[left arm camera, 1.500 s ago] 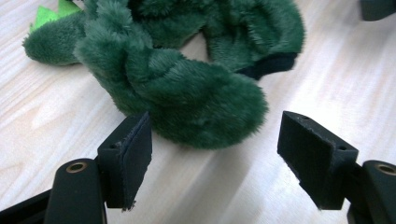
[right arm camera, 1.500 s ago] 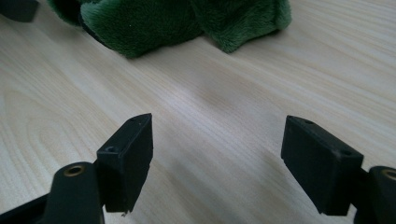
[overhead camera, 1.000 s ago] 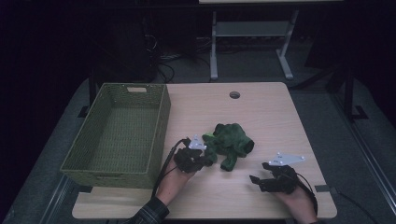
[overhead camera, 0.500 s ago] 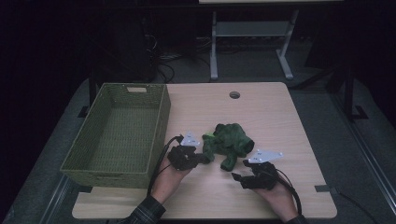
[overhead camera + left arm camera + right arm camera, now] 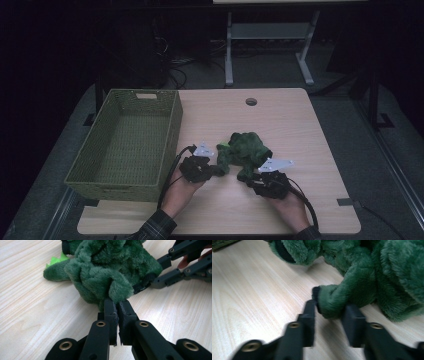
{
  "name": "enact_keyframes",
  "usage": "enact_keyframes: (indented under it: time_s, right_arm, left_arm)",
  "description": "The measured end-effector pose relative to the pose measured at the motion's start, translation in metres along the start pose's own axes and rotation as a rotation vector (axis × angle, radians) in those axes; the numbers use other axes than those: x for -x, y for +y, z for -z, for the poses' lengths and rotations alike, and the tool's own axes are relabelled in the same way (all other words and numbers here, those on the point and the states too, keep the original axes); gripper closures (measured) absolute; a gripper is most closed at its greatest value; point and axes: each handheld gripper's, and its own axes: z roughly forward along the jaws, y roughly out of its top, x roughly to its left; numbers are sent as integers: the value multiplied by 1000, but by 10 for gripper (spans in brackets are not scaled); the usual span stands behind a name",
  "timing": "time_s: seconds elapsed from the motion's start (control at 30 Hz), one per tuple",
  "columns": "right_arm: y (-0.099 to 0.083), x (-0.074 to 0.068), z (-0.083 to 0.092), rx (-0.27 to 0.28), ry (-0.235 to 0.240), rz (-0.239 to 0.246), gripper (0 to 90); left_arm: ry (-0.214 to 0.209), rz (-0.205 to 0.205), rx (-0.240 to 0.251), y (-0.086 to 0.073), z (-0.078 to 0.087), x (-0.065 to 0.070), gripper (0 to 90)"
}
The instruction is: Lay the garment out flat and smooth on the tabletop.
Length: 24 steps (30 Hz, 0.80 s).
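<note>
A green plush toy (image 5: 245, 147) lies on the wooden table (image 5: 285, 125), a little right of the basket. My left gripper (image 5: 219, 170) is at the toy's left side; in the left gripper view its jaws (image 5: 117, 306) are pinched tight on a fold of green fur (image 5: 107, 270). My right gripper (image 5: 248, 178) has come up to the toy's near right side. Its jaws have just been closing, and in the right gripper view they (image 5: 329, 312) press on both sides of a black-tipped limb of the toy (image 5: 334, 301). That gripper (image 5: 175, 272) also shows beyond the toy in the left gripper view.
A green woven basket (image 5: 170, 135), with nothing in it, stands along the table's left side. A round cable hole (image 5: 251, 101) sits near the far edge. Bare tabletop lies to the right and behind the toy. A metal stand (image 5: 270, 35) is on the floor beyond.
My right gripper has moved left and forward from the table's front right up to the toy, and its jaws have narrowed around the limb. The left gripper has stayed put, holding the toy.
</note>
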Motion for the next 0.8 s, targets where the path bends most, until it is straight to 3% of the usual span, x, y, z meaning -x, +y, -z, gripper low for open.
enact_keyframes:
  time_s: [0.13,0.37,0.43,0.8]
  right_arm:
    - [0,5,3,-9,18,12,816]
    - [0,15,23,-10,47,-3,820]
    - [-2,20,31,-4,53,8,819]
    - [-19,41,73,23,63,-30,814]
  left_arm:
    - [-4,2,-2,0,0,0,862]
    - [-12,5,9,0,7,2,862]
    - [-14,7,13,0,10,3,862]
    - [-46,17,12,-6,22,12,862]
